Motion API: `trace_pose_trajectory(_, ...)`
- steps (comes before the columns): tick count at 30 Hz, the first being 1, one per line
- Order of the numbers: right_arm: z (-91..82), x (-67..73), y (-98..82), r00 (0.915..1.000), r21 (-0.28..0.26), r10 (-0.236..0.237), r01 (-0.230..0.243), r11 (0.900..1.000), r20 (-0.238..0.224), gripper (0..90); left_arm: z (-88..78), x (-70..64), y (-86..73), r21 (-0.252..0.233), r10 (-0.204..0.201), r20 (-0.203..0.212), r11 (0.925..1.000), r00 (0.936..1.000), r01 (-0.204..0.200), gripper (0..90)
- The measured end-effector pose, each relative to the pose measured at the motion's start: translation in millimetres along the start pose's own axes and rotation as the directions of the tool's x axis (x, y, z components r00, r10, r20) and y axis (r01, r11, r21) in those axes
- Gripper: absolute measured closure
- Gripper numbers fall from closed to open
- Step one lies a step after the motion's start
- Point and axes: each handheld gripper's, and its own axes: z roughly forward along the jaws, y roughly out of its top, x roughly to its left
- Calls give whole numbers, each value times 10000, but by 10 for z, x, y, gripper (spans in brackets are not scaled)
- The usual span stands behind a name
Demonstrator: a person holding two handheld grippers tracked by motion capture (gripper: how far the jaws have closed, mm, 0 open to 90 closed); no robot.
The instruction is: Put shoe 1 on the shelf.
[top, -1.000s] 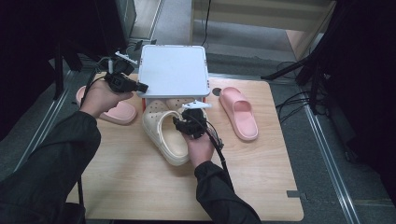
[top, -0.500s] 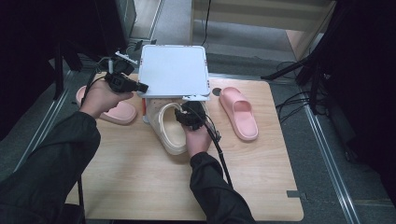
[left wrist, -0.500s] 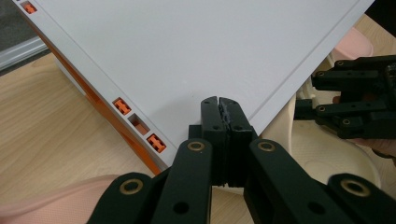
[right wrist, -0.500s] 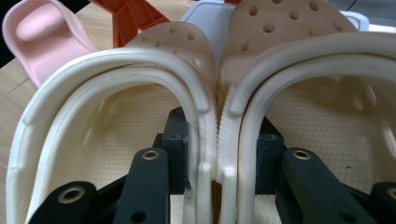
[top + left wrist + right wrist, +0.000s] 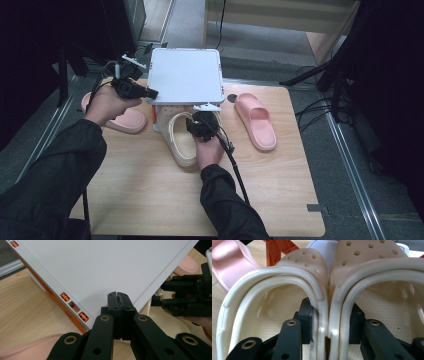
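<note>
Item count: two cream clogs (image 5: 274, 290) (image 5: 377, 282), two pink slides (image 5: 256, 120) (image 5: 122, 120), one white box lid (image 5: 186, 75), two hand-held grippers (image 5: 150, 93) (image 5: 200, 125), one worktop (image 5: 150, 190).

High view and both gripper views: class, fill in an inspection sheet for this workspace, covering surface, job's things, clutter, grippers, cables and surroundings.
Surface: wooden table, pale, no spills seen.
Job's things: cream clogs side by side, toes under the raised white lid; orange parts show below the lid's edge.
Clutter: left pink slide and right pink slide lying apart on the table.
Grippers: left gripper shut on the lid's edge; right gripper has one jaw inside each clog, pinching their inner walls together.
Cables: right cable trails along the forearm; left cable loops off the table.
Surroundings: grey floor, dark stands at both sides.
</note>
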Motion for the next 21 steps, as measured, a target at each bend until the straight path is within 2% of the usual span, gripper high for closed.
trace_pose_trajectory(3,-24,-7,-24,9998,29,-3,4,10000,-216,601,1,-15,1,28,127,-85,9999,9999,-127,894)
trace_pose_trajectory(8,-76,-16,-28,9991,119,-90,95,9999,-416,558,1,-11,0,6,19,-42,10000,10000,-19,894)
trace_pose_trajectory(13,-174,-44,-25,9982,201,-182,194,9996,-576,548,0,-14,3,58,85,-67,9999,9999,-84,894)
trace_pose_trajectory(21,-466,-69,-29,9957,153,-519,532,9985,-772,560,2,-20,8,72,0,-105,10000,9999,1,894)
